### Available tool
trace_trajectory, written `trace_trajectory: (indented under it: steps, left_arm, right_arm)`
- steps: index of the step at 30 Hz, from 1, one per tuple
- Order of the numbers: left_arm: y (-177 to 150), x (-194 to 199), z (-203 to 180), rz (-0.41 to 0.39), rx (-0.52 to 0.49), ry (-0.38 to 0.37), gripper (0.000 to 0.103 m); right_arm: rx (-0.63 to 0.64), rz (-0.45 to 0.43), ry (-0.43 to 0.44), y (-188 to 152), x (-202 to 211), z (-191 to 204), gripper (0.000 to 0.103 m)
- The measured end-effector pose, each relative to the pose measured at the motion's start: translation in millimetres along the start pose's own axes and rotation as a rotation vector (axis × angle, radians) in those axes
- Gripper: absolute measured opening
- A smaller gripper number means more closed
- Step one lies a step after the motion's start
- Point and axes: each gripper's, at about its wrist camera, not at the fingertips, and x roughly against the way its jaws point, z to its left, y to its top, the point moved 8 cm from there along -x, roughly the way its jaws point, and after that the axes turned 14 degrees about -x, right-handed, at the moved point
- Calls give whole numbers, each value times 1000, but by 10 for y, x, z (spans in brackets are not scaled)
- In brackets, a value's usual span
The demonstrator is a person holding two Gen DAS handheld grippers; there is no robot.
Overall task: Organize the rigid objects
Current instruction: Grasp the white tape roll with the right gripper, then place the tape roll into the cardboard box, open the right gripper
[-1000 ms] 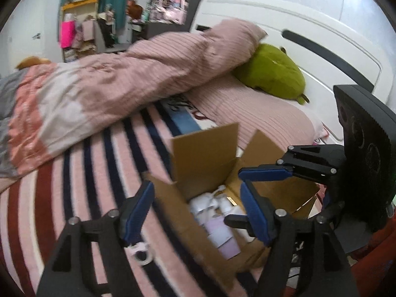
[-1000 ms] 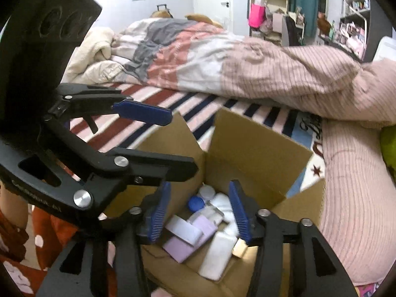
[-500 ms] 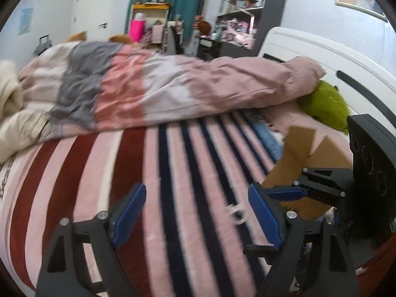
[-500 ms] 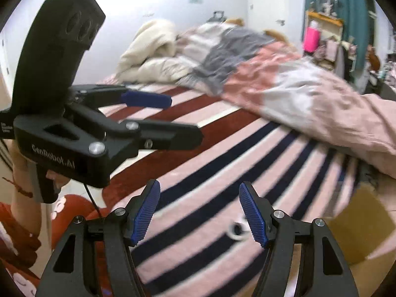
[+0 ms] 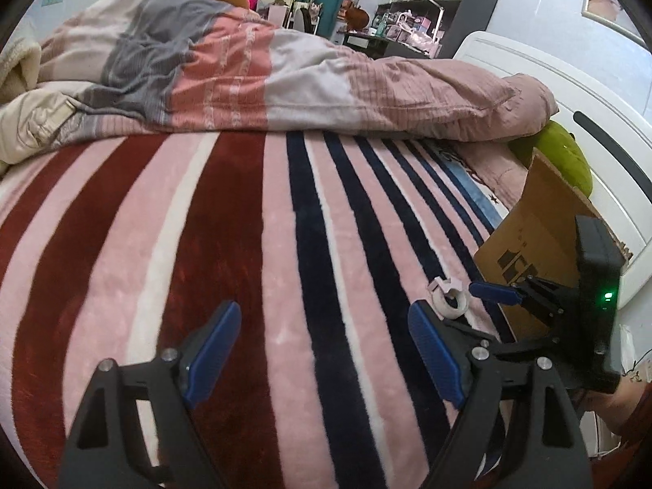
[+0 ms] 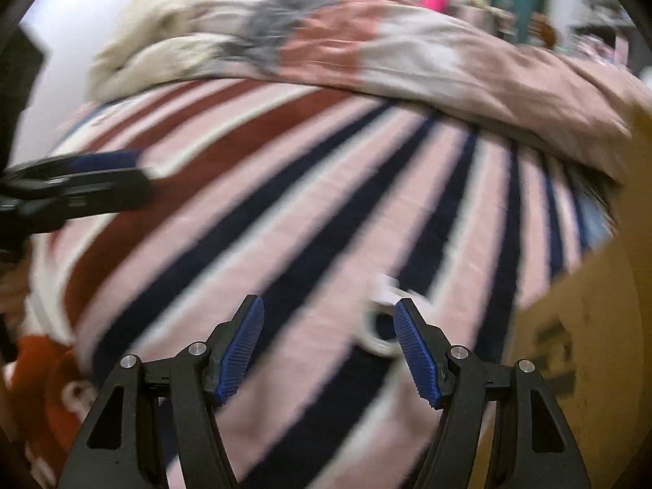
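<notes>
I am swinging both grippers away from the cardboard box (image 5: pixel 542 244), which a second ago sat open right under them with bottles and tubes inside; now it is standing off at the right edge of both views. That tells me the sorting is moving on to the one loose item left out on the bed: a small white ring-shaped piece (image 5: pixel 448 299), maybe a tape roll or a cap, lying on the blanket just beside the box wall.

The right gripper (image 6: pixel 328 350) is coming in on it. Its jaws have just been opening and are standing about half spread, with nothing between them; the ring (image 6: pixel 381 328) is lying just ahead, near the inner face of the right-hand pad, not gripped. This view is smeared by motion, so I cannot tell whether the pad is touching it.

The left gripper (image 5: pixel 326 354) is hanging over bare blanket with its jaws spread wide and empty, having just opened further too.

I am working on a soft, fleecy blanket (image 5: pixel 244 244) striped in pink, dark red, white and navy, so the ring may sink or tilt when pressed. A rumpled pink-and-grey duvet (image 5: pixel 265 77) is lying across the far side, a green plush toy (image 5: pixel 566 159) is sitting by the white headboard (image 5: pixel 550 81), and cluttered shelves (image 5: pixel 419 0) are standing beyond.
</notes>
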Motion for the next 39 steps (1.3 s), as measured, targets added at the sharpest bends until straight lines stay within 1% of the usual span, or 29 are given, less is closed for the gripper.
trace_trajectory:
  steps: [3, 7, 8, 9, 10, 12, 14, 17, 22, 24, 25, 27, 28, 29, 30, 31, 32, 33, 34, 35, 39]
  left_arm:
    - [-21, -33, -8, 11, -7, 2, 82]
    - [-34, -50, -10, 20, -6, 1, 82]
    - [-28, -56, 5, 22, -5, 1, 82]
    - [-37, -56, 2, 25, -4, 3, 82]
    - [-36, -56, -1, 28, -4, 4, 82]
    - [-20, -50, -20, 31, -4, 0, 82]
    - [6, -25, -71, 30, -8, -10, 82]
    - [60, 25, -170, 24, -13, -36, 82]
    - [243, 181, -451, 1, -27, -91, 82]
    - [327, 228, -554, 6, -21, -110, 82]
    - [401, 261, -639, 12, -29, -121, 82]
    - [591, 359, -809, 0, -63, -121, 81]
    - [687, 420, -893, -10, -78, -120, 79]
    - [776, 469, -981, -19, -94, -129, 76]
    - [858, 510, -1076, -25, -111, -142, 68]
    - [938, 539, -1174, -29, -130, -155, 60]
    - [1011, 556, -1273, -31, -149, -167, 57]
    - [1079, 561, -1373, -33, -169, -179, 50]
    - [1134, 560, -1452, -32, -187, -174, 46]
    - [1193, 550, -1527, -33, -208, -163, 44]
    - [1415, 450, -1887, -26, -264, -202, 43]
  right_arm:
    - [-33, -7, -67, -57, -89, -160, 63]
    - [-62, -24, -74, -49, -163, -198, 63]
    - [-62, -23, -73, -48, -183, -202, 60]
    - [-63, -24, -67, -43, -197, -192, 45]
    - [-63, -26, -58, -31, -198, -186, 37]
    - [-52, -39, -47, -12, -173, -151, 37]
    - [-8, -54, -29, -17, -132, -75, 37]
    - [46, -78, 34, -4, -23, 76, 37]
    - [160, -104, 195, 78, 262, 427, 37]
    - [204, -130, 266, 119, 452, 566, 37]
    - [226, -161, 302, 162, 598, 635, 36]
    - [248, -211, 335, 216, 789, 689, 36]
    - [266, -251, 344, 267, 933, 701, 36]
    - [272, -277, 335, 304, 1014, 685, 36]
    - [271, -303, 316, 348, 1086, 645, 36]
    - [266, -330, 317, 407, 1205, 587, 36]
    - [250, -346, 320, 453, 1290, 522, 36]
    - [239, -354, 324, 481, 1345, 473, 36]
    - [220, -365, 327, 536, 1439, 368, 36]
    - [211, -373, 323, 564, 1491, 302, 36]
    - [183, -412, 274, 660, 1714, -60, 36]
